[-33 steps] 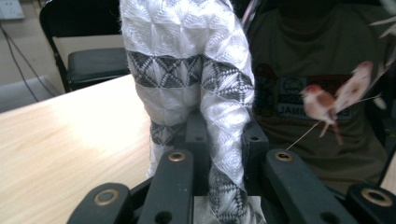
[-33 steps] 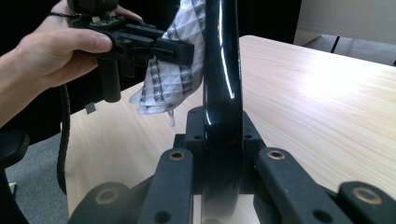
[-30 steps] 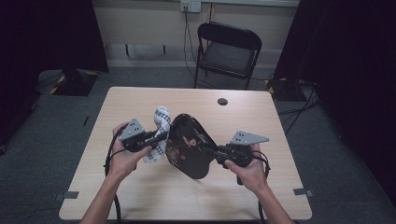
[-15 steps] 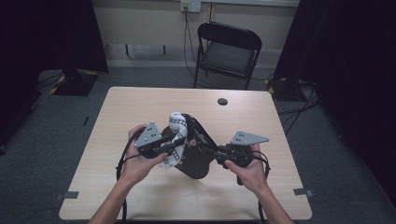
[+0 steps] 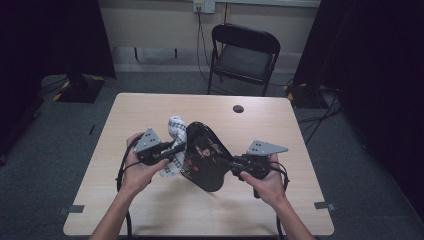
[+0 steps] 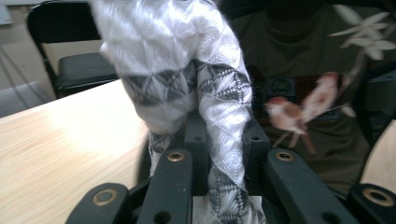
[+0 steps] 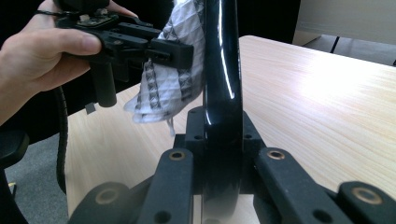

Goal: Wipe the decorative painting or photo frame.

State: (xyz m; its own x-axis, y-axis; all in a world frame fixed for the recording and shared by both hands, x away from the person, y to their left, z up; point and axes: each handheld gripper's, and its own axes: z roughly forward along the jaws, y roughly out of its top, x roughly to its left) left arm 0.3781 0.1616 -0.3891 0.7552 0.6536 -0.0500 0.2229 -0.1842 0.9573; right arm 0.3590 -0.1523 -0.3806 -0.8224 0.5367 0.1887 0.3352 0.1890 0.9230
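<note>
You are clamping the black plate (image 5: 204, 156) on edge above the table (image 5: 300, 150) in your right gripper (image 5: 231, 163); your left gripper (image 5: 181, 148), pinching the cloth (image 5: 175, 129), is pressing against its left face.

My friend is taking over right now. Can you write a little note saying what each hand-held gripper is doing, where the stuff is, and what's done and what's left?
Left hand-held gripper: shut on the white patterned cloth, pressed against the black tray.
Right hand-held gripper: shut on the tray's rim, holding it up on edge above the table.
Done: both things gripped, cloth on the tray.
Left, probably: wiping the tray's bird-painted face, then putting both down.
</note>
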